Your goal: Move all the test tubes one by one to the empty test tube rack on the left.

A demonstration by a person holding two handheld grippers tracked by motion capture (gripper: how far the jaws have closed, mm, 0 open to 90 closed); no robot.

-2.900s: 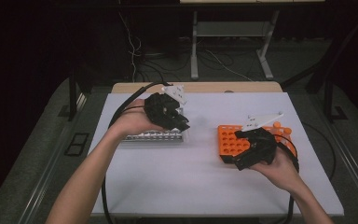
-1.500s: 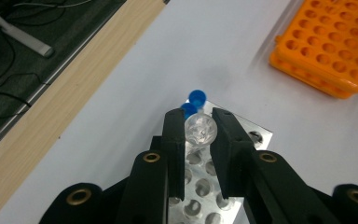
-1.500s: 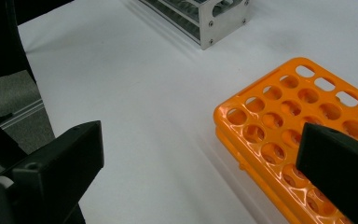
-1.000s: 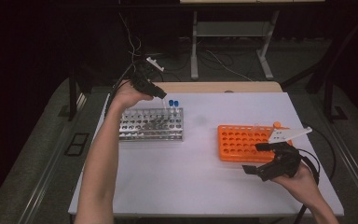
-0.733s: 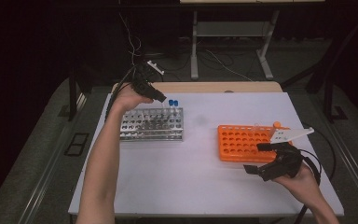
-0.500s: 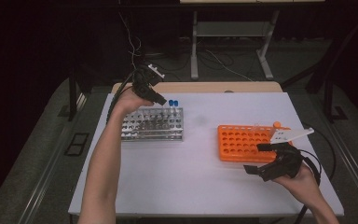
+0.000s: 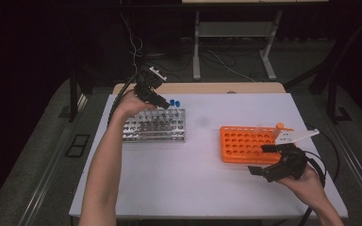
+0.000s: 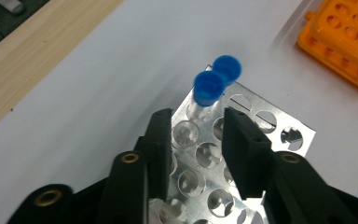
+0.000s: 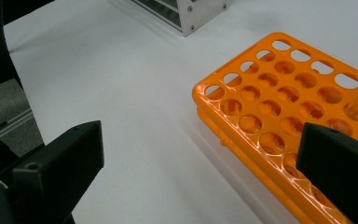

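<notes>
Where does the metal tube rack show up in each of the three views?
High view: metal rack left of centre on the table, below the left hand-held gripper.
Left gripper view: centre, beneath the jaws, two blue-capped tubes at its far corner.
Right gripper view: top edge, one corner.
Shared landmark: orange rack.

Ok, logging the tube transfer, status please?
Left gripper just opened, empty, behind two blue-capped tubes seated in metal rack. Right gripper open beside orange rack. Nothing in the way.
</notes>
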